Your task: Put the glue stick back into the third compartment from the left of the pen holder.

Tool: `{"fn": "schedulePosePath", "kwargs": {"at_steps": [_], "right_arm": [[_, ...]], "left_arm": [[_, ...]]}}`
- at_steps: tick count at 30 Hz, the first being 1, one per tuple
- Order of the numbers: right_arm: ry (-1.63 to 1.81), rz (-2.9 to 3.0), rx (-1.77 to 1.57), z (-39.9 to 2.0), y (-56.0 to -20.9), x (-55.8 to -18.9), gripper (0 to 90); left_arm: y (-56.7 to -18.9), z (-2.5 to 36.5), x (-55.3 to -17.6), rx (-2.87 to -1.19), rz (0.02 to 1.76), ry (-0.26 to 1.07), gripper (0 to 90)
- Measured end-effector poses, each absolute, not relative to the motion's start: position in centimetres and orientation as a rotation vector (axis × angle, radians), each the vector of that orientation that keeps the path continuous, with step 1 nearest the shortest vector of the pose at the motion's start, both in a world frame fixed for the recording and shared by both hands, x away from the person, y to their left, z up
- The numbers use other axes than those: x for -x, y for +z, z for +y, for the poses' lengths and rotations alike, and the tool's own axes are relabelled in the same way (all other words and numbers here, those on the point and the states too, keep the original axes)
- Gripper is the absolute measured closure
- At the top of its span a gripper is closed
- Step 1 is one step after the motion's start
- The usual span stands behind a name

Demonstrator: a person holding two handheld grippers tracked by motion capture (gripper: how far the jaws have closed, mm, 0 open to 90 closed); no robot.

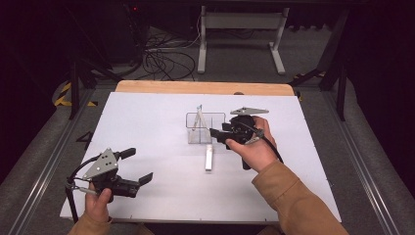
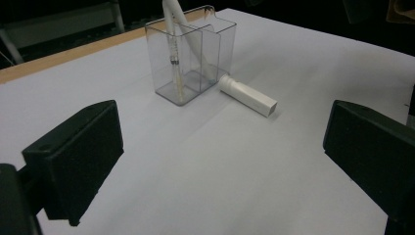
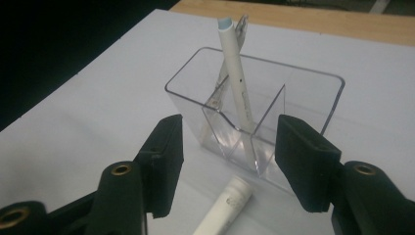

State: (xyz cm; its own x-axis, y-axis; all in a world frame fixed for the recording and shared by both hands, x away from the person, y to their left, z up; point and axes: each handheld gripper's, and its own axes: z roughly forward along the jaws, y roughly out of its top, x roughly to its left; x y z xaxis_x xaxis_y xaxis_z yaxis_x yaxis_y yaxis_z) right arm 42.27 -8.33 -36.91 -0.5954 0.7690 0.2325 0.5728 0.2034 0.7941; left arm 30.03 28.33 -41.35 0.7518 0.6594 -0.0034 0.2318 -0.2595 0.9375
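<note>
We see a clear divided holder [image 1: 205, 128] mid-table on the white table [image 1: 147, 147]. A white pen [image 3: 236, 83] leans inside it, tip down, crossed by a thin clear pen [image 3: 222, 81] — both in the same end compartment as far as we can tell. A white tube [image 1: 209, 157] lies flat on the table just in front of the holder, one end close to its wall. The right gripper [image 1: 219, 135] sits just beside the holder, jaws parted and empty, nothing pressed. The left gripper [image 1: 139, 166] rests near the table's front left, well apart — jaws wide, released.
</note>
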Motion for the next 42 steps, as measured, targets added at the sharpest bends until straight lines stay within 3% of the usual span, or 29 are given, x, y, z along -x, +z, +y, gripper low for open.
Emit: {"fn": "schedulePosePath", "kwargs": {"at_steps": [6, 42], "right_arm": [[1.268, 2.311, -1.465, -8.3, -37.2, -42.7, 49.1], [0.914, 2.465, -1.863, -5.3, -41.0, -45.0, 50.1]], "left_arm": [[-41.5, 28.4, -29.9, -1.834, 0.697, 0.469, 2.2], [-41.5, 28.6, -29.6, -1.827, 0.705, 0.48, 2.2]]}}
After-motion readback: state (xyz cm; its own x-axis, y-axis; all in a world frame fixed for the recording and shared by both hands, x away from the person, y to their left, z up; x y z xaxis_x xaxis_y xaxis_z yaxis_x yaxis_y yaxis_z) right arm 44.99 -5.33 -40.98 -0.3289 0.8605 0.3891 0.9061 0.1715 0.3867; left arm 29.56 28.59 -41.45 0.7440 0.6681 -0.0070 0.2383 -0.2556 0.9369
